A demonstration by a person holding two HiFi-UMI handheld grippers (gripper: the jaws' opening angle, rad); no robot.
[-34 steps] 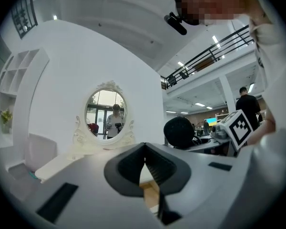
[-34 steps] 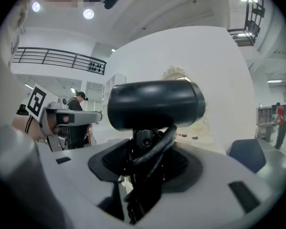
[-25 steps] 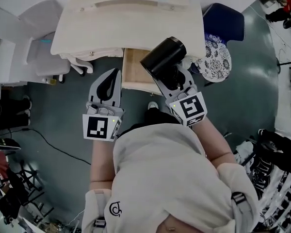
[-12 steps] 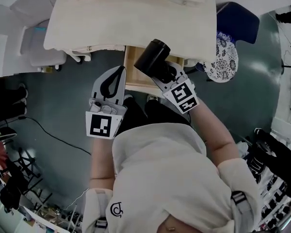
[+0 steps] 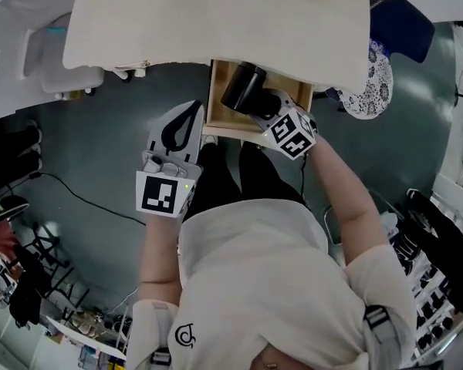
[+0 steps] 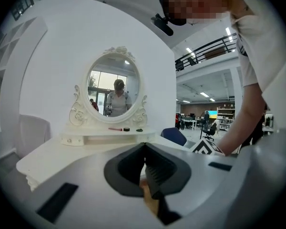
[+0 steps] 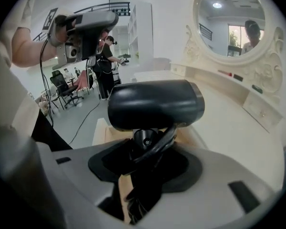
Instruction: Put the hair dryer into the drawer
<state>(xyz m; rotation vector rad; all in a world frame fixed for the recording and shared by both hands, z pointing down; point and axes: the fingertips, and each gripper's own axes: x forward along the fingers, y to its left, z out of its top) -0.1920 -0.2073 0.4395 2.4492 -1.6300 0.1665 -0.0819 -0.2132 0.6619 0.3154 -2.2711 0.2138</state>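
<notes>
- The hair dryer [image 5: 243,89] hangs over the open drawer [image 5: 214,99]. Its black barrel is above the wooden inside and, as far as I can judge, not yet resting in it. The drawer stands pulled out from under the front edge of the desk [image 5: 216,29].
- The right gripper [image 5: 264,108] has its fingers clenched on the dryer's handle, and the barrel lies crosswise above them. What looks like the cord [image 7: 158,140] loops round the handle and bunches between the fingers.
- The barrel looks wide for the drawer and sits close under the desk's overhang. It could knock the desk edge or a drawer wall and twist in the grip.
- The loose cord could snag on the fingers at release and drag the dryer back out. It could also trail over the rim and stop the drawer from closing.
- The right forearm [image 5: 339,199] reaches forward, and its gripper is tipped nose-down toward the drawer, with the marker cube [image 5: 293,135] facing up.
- The left gripper [image 5: 177,133] is just left of the drawer's front corner and roughly level. Its fingers are pressed together on nothing, and it points toward the desk and the oval mirror [image 6: 113,87].
</notes>
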